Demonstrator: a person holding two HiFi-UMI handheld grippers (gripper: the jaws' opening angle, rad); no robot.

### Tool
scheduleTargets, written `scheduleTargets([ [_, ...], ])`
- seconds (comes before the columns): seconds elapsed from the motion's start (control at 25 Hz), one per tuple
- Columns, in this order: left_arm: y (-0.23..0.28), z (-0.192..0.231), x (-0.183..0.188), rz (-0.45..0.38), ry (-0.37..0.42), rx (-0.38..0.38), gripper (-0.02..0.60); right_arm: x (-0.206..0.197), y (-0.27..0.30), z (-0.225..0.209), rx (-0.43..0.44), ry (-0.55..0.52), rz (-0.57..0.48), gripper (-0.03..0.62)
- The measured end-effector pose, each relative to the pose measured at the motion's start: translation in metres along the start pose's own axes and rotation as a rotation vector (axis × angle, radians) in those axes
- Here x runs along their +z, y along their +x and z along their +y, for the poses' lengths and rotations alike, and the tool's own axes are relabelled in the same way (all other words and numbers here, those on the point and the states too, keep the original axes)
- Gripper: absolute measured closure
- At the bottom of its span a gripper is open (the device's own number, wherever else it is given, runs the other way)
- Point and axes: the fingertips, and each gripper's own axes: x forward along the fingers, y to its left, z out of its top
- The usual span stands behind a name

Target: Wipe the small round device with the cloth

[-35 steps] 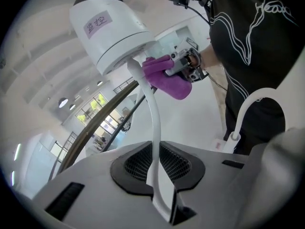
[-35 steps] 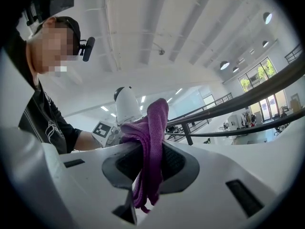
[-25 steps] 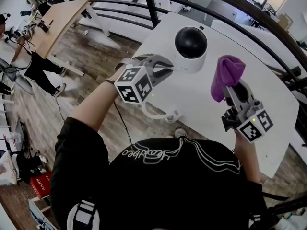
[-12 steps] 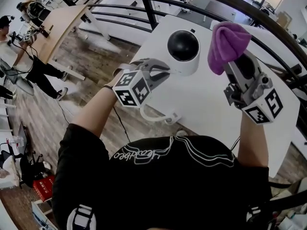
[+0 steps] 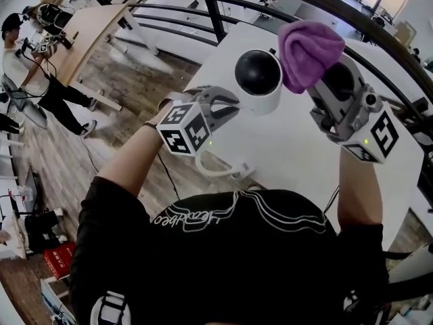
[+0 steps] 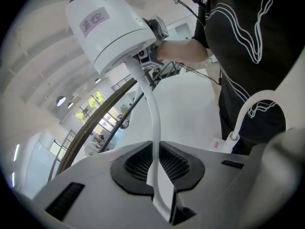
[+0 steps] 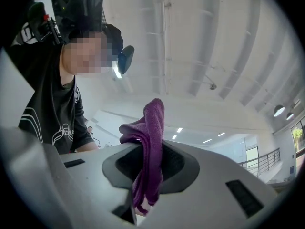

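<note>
Device: small round white device with black dome [image 5: 258, 76], on white table [image 5: 291, 147].
Right gripper [image 7: 147, 175]: clamps purple fleece cloth [image 5: 310, 46], just right of dome.
Left gripper [image 6: 159, 175]: pinches device's white cable [image 6: 152, 113].

The right gripper [image 7: 147, 175] has its jaws closed on the purple cloth [image 7: 152, 132], which stands up from between them in a folded ridge, a short end trailing back toward the camera. Left of the jaws and beyond them, a person [image 7: 50, 113] wears a black shirt with white line print. Past the cloth's top spreads a pale beamed ceiling [image 7: 214, 46], and a railing [image 7: 264, 159] shows at far right.
</note>
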Motion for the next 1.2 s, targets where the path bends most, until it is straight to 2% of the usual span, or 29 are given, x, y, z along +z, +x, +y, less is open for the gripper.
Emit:
scheduleTargets([
  [0.16, -0.001, 0.0, 0.004, 0.001, -0.015, -0.014, 0.534, -0.001, 0.006, 0.003, 0.042, 0.024, -0.005, 0.528],
  [0.68, -0.007, 0.006, 0.006, -0.011, -0.023, -0.025, 0.534, -0.002, 0.008, 0.012, 0.067, 0.045, 0.01, 0.526],
  [1.2, 0.002, -0.002, 0.004, -0.014, -0.025, -0.026, 0.532, -0.034, -0.02, 0.042, 0.031, -0.074, 0.145, 0.528],
])
